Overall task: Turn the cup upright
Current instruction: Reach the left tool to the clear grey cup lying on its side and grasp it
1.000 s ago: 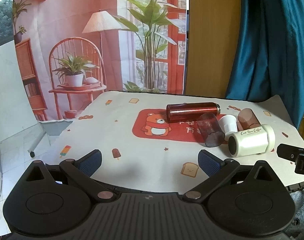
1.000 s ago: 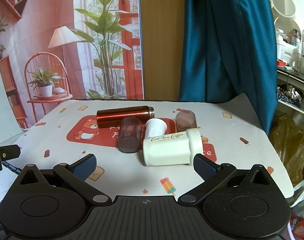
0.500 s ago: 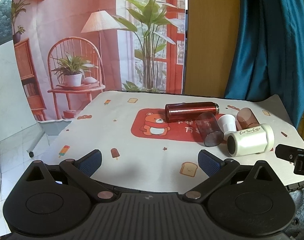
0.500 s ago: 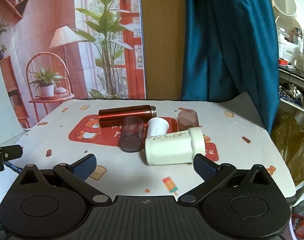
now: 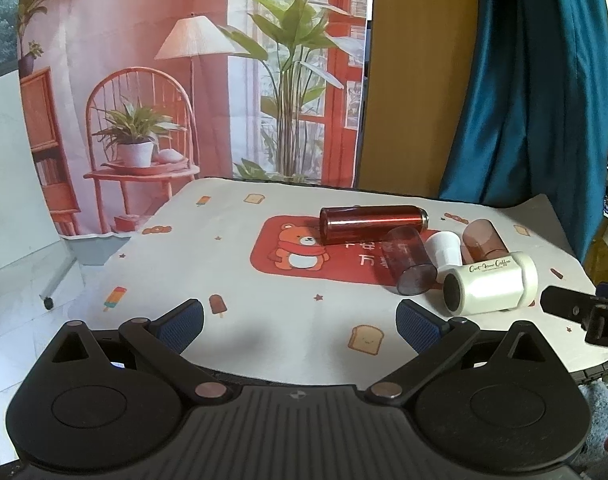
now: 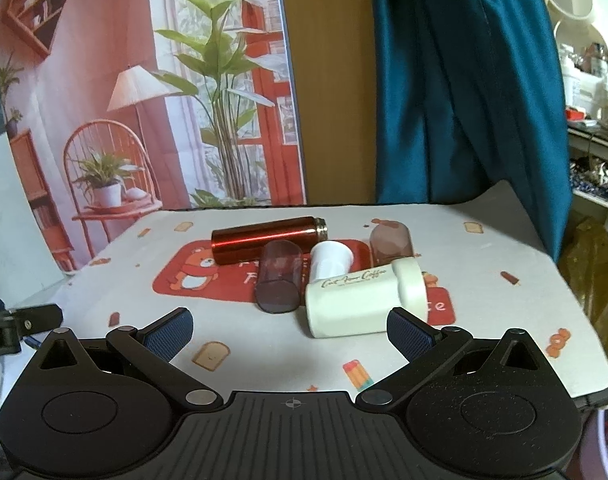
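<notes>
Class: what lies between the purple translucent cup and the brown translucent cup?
A small white cup on its side, between the purple cup and brown cup; clearest in the right wrist view.

We see both fisheye views in soft, even daylight, moderately bright, with no harsh shadows. A faint blurred shadow lies on the tablecloth just ahead of the left gripper's fingers. A thin highlight runs along the red metal bottle. Straight lines bow strongly toward the edges, and the corners fall to black. The centre is fairly sharp; the shelves at far right look washed out.
</notes>
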`<state>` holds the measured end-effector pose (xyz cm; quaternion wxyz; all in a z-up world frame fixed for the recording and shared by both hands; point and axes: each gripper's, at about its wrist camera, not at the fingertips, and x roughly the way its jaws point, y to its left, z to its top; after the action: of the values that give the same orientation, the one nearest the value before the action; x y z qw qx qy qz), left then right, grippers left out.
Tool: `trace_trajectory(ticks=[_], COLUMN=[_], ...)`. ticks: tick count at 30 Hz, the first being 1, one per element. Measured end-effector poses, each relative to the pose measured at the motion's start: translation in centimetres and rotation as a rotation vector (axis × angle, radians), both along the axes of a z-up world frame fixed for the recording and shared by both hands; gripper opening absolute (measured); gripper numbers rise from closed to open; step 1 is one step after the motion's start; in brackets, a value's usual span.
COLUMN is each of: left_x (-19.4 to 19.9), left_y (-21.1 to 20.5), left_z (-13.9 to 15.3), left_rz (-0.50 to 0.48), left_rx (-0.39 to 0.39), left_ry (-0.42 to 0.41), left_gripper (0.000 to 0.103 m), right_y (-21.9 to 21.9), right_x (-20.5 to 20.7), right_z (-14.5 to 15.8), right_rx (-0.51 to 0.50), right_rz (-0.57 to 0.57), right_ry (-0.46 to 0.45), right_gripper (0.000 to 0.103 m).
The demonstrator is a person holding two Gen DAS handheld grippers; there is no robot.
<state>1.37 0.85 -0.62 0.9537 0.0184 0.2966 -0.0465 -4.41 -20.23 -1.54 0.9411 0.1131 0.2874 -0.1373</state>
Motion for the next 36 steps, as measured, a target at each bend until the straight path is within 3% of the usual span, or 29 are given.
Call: trace_trajectory(ticks=[13, 17, 22, 28, 36], left_x=[7.7, 10.9, 14.7, 18.9, 24.1], left_y=[0.2, -1.4, -3.1, -6.5, -13.0], left_z=[-2.6, -3.9, -5.8, -7.5, -10.6], left_rz=[-0.033, -0.065, -0.083, -0.128, -0.233], left_rx=[-0.01, 0.0, -0.059, -0.11, -0.051], left_ry=[0.092, 0.11, 0.176, 0.198, 0.263], left_gripper=[0.103, 0.103, 0.103, 0.103, 0.103], right_y=[-3.5, -4.2, -5.5, -6.0, -7.6], right_x=[5.2, 6.7, 7.9, 8.8, 8.3], right_z=[-2.3, -3.0, -4.4, -6.1, -6.7], right_rx=[0.051, -0.015, 0.012, -0.004, 0.02], right_rz=[0.006, -0.007, -0.014, 0.011, -0.025], right_ry=[-0.012, -0.026, -0.02, 0.05, 0.021], right_gripper=[0.103, 0.103, 0.103, 0.103, 0.103])
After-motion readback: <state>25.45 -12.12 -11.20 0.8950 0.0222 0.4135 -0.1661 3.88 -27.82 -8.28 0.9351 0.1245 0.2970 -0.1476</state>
